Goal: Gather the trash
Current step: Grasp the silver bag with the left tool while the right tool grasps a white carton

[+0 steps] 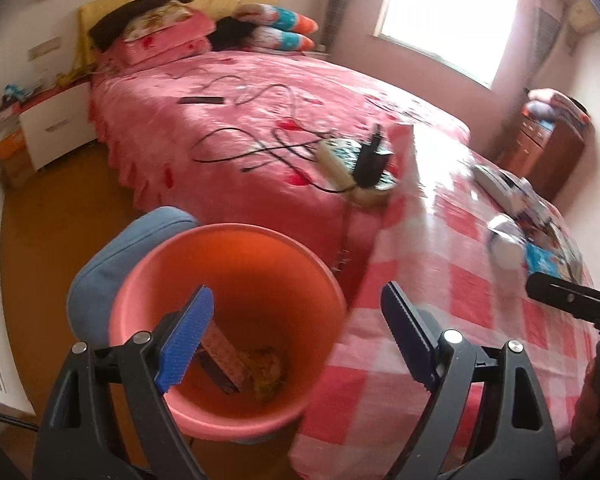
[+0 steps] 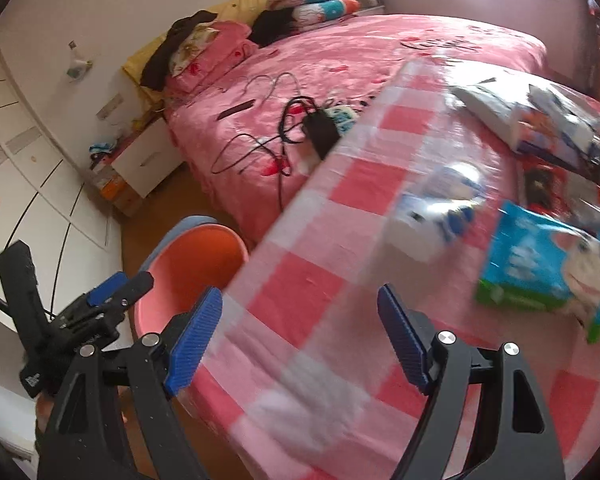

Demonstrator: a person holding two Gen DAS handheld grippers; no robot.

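Note:
My left gripper point(image 1: 300, 320) is open and empty, above the near rim of a pink bucket point(image 1: 140, 312). Inside the bucket lie a pinkish box point(image 1: 226, 356) and a yellow wrapper point(image 1: 266, 372). My right gripper point(image 2: 300, 320) is open and empty over the pink checked tablecloth point(image 2: 300, 280). Beyond it lie a crumpled white and blue packet point(image 2: 440, 208) and a blue and green packet point(image 2: 548, 268), both blurred. In the right wrist view the left gripper point(image 2: 120, 288) is at the lower left beside the bucket point(image 2: 192, 276).
A blue cushioned chair back point(image 1: 100, 272) stands behind the bucket. The bed point(image 1: 260, 92) holds black cables point(image 1: 240, 148), a power strip point(image 1: 340, 160) and pillows. More white packets and papers point(image 2: 492, 108) lie at the table's far right. A white nightstand point(image 1: 48, 128) is far left.

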